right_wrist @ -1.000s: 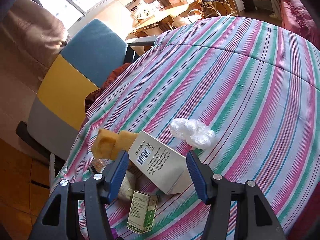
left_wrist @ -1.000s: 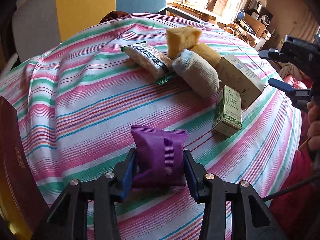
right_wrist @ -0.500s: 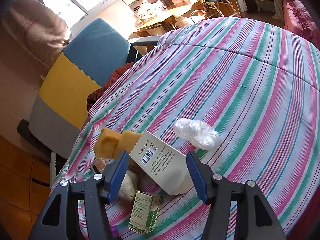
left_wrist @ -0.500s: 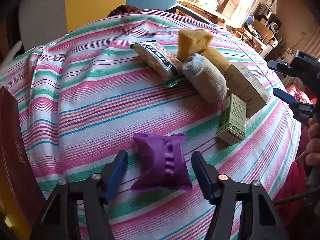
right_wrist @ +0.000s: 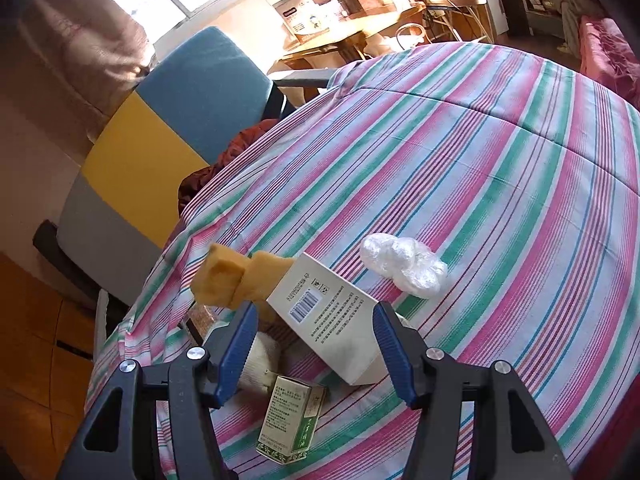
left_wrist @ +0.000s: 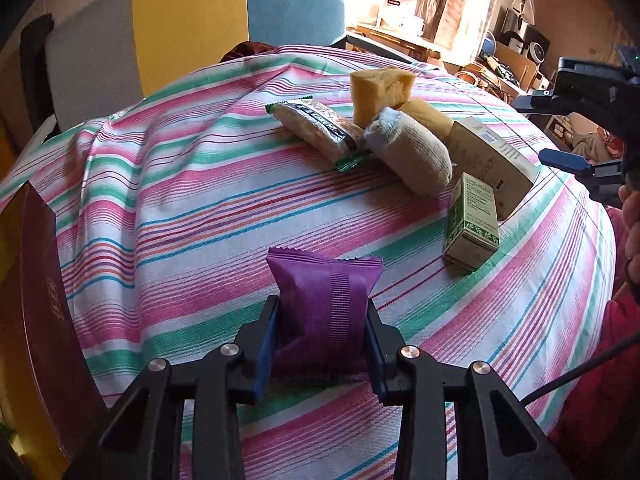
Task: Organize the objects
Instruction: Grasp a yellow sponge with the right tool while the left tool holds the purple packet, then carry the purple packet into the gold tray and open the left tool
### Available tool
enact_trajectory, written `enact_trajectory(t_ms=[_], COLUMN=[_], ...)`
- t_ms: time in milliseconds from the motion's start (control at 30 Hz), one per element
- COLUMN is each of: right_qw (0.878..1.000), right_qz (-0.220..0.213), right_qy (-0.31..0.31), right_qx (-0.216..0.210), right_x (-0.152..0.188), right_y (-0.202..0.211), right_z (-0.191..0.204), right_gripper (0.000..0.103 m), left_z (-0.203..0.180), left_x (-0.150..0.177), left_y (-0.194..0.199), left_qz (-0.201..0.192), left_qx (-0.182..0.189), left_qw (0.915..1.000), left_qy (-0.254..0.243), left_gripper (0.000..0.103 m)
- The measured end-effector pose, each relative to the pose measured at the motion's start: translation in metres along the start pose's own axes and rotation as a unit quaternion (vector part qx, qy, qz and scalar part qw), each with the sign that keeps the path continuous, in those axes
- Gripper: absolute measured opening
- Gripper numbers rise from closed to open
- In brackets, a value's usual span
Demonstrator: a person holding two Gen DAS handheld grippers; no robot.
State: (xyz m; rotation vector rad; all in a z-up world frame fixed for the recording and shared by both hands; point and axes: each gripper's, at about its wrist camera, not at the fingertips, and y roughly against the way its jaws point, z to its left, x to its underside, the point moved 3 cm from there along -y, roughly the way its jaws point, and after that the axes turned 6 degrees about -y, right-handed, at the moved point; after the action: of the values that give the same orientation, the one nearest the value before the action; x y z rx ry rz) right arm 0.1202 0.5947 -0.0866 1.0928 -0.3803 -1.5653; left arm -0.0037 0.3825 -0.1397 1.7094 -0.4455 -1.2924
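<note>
We are in a lived-in home: straight ahead of our tools spreads a pink, green and white striped cotton tablecloth (right_wrist: 500, 152). Beyond its far edge stands a blue, yellow and grey upholstered chair (right_wrist: 160, 132). Farther off, a sunlit wooden desk cluttered with boxes (right_wrist: 344, 24) sits by brown curtains (right_wrist: 80, 28).

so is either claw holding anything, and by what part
The left claw is closing on the purple packet, its pads against the packet's two side edges near the bottom. The right claw is open above the white box, holding nothing.
</note>
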Motion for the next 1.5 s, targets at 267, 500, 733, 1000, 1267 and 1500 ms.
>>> enact_trajectory(t_ms=[267,500,733,1000,1267,1500], right_qw=[0.982,0.954,0.932,0.957,0.970,0.970], right_qz=[0.036,0.058,0.089,0.016,0.025,0.075], right_qy=[0.187,0.289,0.333,0.287,0.237,0.222], right_qx=[0.013,0.057,0.110,0.038,-0.054,-0.071], right_x=[0.007,-0.009,-0.008,-0.018,0.028,0.060], right_y=[-0.028,-0.084,-0.132,-0.065,-0.007,-0.017], right_z=[0.077,0.121,0.129,0.136,0.121,0.098], right_gripper=[0.062,0.076,0.069,0.053,0.054,0.054], left_z=[0.001,0.004,0.006,0.005,0.004,-0.003], left_x=[-0.001,0.002,0.003,0.000,0.001,0.020], left_y=[-0.003,-0.001,-0.001,-0.002,0.015,0.068], left_qz=[-0.013,-0.023,-0.026,-0.027,-0.021,-0.046], left_qx=[0.008,0.016,0.022,0.017,0.015,-0.014], left_qw=[0.9999,0.9996,0.9994,0.9994,0.9995,0.9989], left_qy=[0.000,0.007,0.011,0.013,0.019,-0.001], left_gripper=[0.039,0.039,0.039,0.039,0.037,0.037])
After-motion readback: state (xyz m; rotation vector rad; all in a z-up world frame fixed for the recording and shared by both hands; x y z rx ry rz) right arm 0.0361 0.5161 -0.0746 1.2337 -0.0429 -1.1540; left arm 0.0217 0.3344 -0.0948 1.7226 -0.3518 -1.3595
